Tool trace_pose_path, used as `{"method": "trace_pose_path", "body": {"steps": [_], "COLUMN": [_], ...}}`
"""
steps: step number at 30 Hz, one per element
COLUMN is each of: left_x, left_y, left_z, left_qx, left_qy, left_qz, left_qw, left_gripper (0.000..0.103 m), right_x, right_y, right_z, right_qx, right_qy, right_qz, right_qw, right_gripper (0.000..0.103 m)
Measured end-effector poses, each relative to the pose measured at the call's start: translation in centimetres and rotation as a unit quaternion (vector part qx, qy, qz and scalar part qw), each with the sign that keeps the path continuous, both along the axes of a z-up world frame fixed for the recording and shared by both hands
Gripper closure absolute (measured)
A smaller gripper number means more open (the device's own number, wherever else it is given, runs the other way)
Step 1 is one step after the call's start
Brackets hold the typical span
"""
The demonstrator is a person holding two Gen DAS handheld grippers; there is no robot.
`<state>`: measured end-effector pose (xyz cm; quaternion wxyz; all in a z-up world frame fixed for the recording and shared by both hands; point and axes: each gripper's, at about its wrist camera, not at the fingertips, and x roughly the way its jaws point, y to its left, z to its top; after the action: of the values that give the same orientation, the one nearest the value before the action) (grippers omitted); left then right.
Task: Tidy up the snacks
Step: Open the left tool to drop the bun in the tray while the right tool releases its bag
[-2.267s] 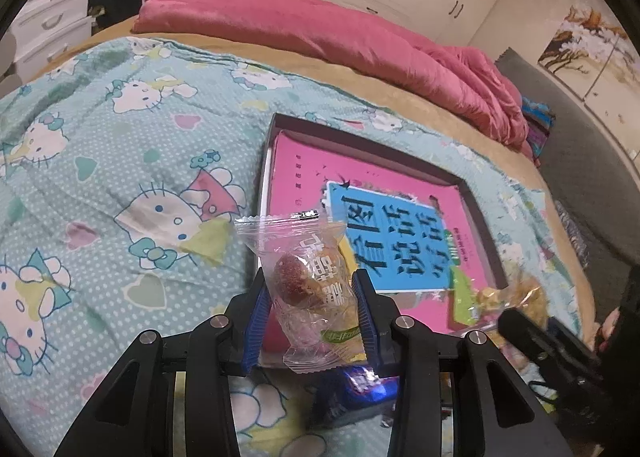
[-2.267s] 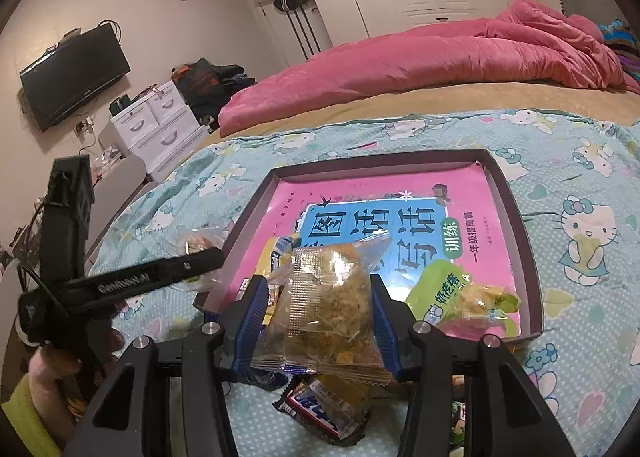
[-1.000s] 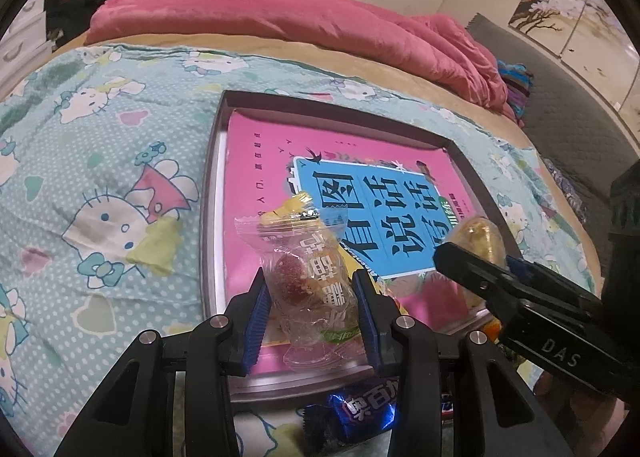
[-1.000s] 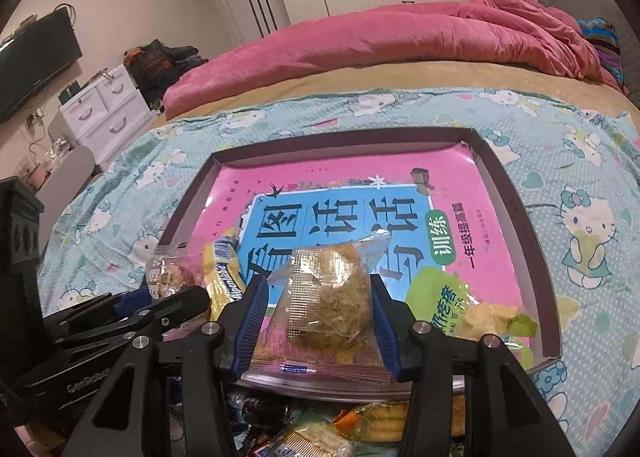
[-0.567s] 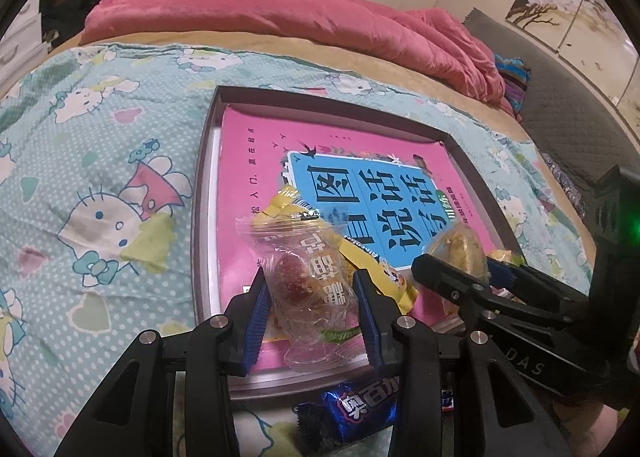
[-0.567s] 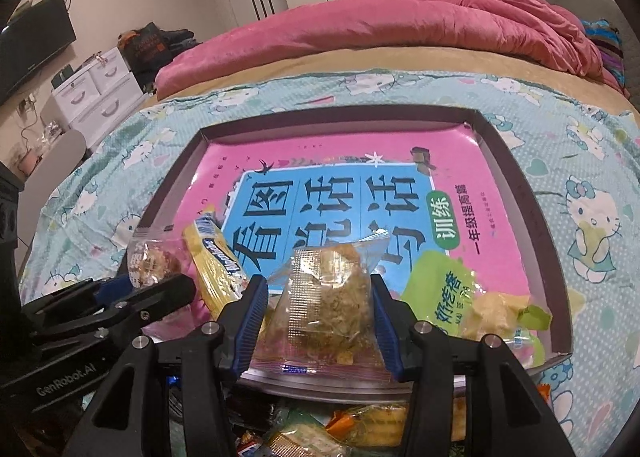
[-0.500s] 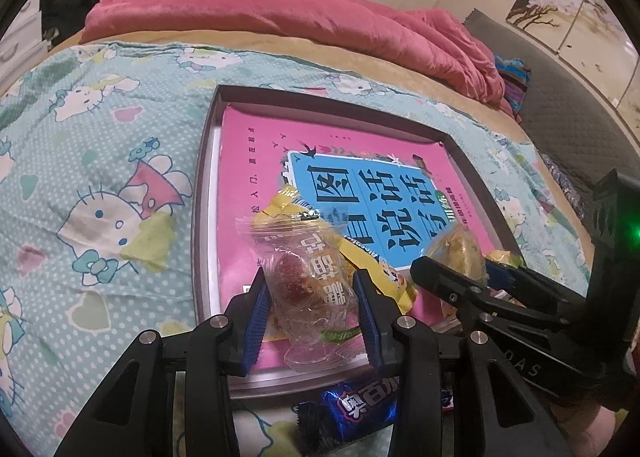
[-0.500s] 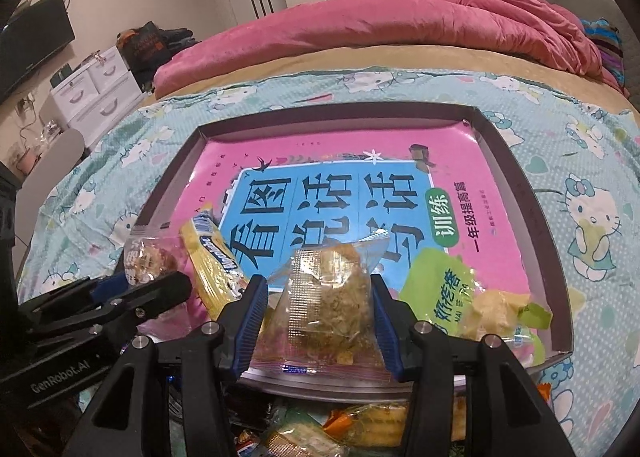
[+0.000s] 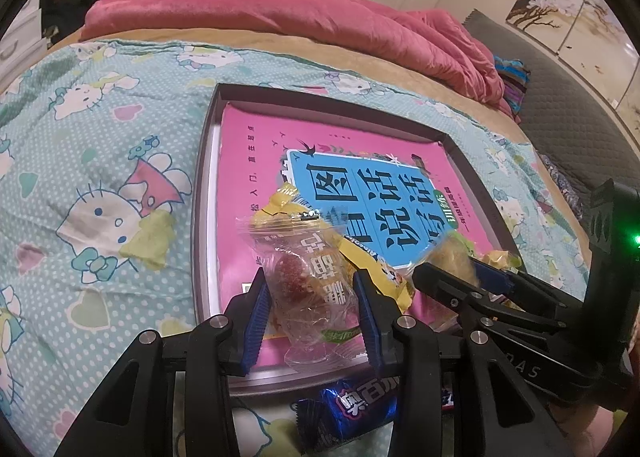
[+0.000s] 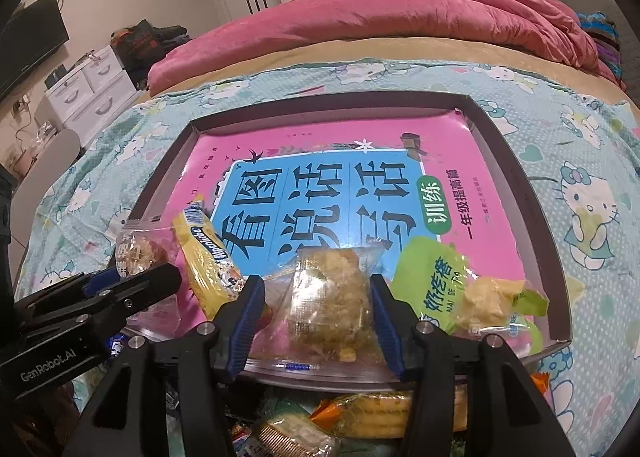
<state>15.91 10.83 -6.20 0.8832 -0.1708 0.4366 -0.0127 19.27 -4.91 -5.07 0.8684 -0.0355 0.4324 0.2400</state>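
book pink, blue panel | bedsheet teal, cartoon-cat print | quilt pink

Bed, tan sheet, covered by teal cartoon-cat blanket. On blanket: dark-rimmed tray; loose snack packets at near edge, incl. blue wrapper and orange-yellow packet. Pink quilt bunched along far side.

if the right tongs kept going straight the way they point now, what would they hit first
Most likely the pink book lying in the tray. The right tongs, holding a clear snack packet, angle down over the tray's near edge. Depth is unclear.
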Motion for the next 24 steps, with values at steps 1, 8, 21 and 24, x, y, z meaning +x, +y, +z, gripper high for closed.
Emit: {"method": "trace_pose_path", "body": {"steps": [1, 8, 21, 24], "left_x": [0.0, -0.4, -1.1, -1.4], "left_y": [0.0, 0.3, 0.3, 0.5], "left_z": [0.0, 0.2, 1.6, 2.1], "left_qx": [0.0, -0.011, -0.009, -0.008], "left_qy": [0.0, -0.002, -0.019, -0.026], "left_qz": [0.0, 0.004, 0.005, 0.007], "left_qw": [1.0, 0.9999, 0.9998, 0.9996], "left_gripper": [0.06, 0.06, 0.052, 0.047], "right_x": [-0.1, -0.3, -0.9, -1.1], "right_y": [0.0, -0.4, -0.9, -1.2], "right_z": [0.1, 0.7, 2.4, 2.8], "right_qx": [0.001, 0.006, 0.017, 0.02], "right_qy": [-0.001, -0.004, -0.022, -0.026], "right_qz": [0.001, -0.002, -0.004, -0.005], "right_qw": [1.0, 1.0, 1.0, 0.999], "right_gripper": [0.049, 0.046, 0.042, 0.042]}}
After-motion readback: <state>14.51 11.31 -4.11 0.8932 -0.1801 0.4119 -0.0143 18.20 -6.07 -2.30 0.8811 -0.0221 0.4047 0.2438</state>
